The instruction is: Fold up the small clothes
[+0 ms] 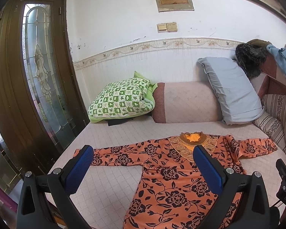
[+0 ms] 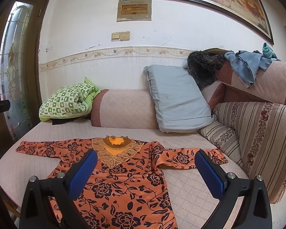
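Left gripper (image 1: 143, 164), right gripper (image 2: 145, 168): fingers spread wide, holding nothing, poised above orange floral top (image 2: 124, 181) lying flat on sofa seat (image 2: 190, 183). Folding not begun; next, probably pinch a sleeve.

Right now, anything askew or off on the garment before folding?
Mostly flat. The orange floral top has a fabric ridge bunched at its right shoulder; the left sleeve lies smooth. Both grippers, left gripper and right gripper, are open, clear of it.

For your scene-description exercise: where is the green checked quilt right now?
In both wrist views the green checked quilt sits at the sofa's far left end, beside the pink quilted bolster, beyond the orange floral blouse.
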`<state>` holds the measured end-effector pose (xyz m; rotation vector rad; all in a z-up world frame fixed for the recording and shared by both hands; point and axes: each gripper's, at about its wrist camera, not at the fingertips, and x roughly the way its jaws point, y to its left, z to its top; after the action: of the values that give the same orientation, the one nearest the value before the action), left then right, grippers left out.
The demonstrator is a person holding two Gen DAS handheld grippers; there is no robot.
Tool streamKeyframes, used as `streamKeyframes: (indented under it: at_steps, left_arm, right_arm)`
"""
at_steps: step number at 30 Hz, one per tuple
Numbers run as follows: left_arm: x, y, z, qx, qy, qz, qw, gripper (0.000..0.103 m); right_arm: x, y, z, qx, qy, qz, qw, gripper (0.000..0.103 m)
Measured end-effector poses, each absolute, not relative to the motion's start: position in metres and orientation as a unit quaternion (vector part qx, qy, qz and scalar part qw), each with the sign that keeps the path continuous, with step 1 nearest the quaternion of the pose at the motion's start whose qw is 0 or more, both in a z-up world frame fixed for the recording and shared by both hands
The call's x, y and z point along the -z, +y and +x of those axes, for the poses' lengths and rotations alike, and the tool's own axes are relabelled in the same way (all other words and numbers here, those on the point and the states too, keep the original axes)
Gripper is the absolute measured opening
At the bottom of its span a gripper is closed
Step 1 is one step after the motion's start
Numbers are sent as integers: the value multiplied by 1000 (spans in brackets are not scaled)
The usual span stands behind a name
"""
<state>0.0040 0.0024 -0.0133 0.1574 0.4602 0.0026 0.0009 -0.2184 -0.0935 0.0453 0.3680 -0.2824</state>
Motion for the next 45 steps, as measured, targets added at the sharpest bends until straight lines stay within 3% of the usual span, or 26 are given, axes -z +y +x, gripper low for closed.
streamKeyframes:
  at_steps: [21,30,34,36,38,41,45]
  left_arm:
    - [38,-18,48,-11,262,94,960,103]
    - [91,-41,127,8,296,71,952,103]
    - [142,-62,182,17,343,72,937,103]
    - [171,-71,205,27,371,77,925,103]
    - [197,-74,221,29,390,74,917,103]
    - [222,-74,233,28,386,78,919,103]
    - [248,-72,245,4,358,104,928,103]
  right_arm:
    - [121,-262,33,164,212,44,962,103]
    - [160,-333,73,210,279,86,933,103]
    - [191,-422,81,249,313,177,899,101]
    - [212,-472,81,265,316,243,878,95]
    - [242,-523,87,271,326,325,845,75]
    - [281,-579,105,284,332,396,808,57]
    - [323,-625,131,309,332,436,777,46]
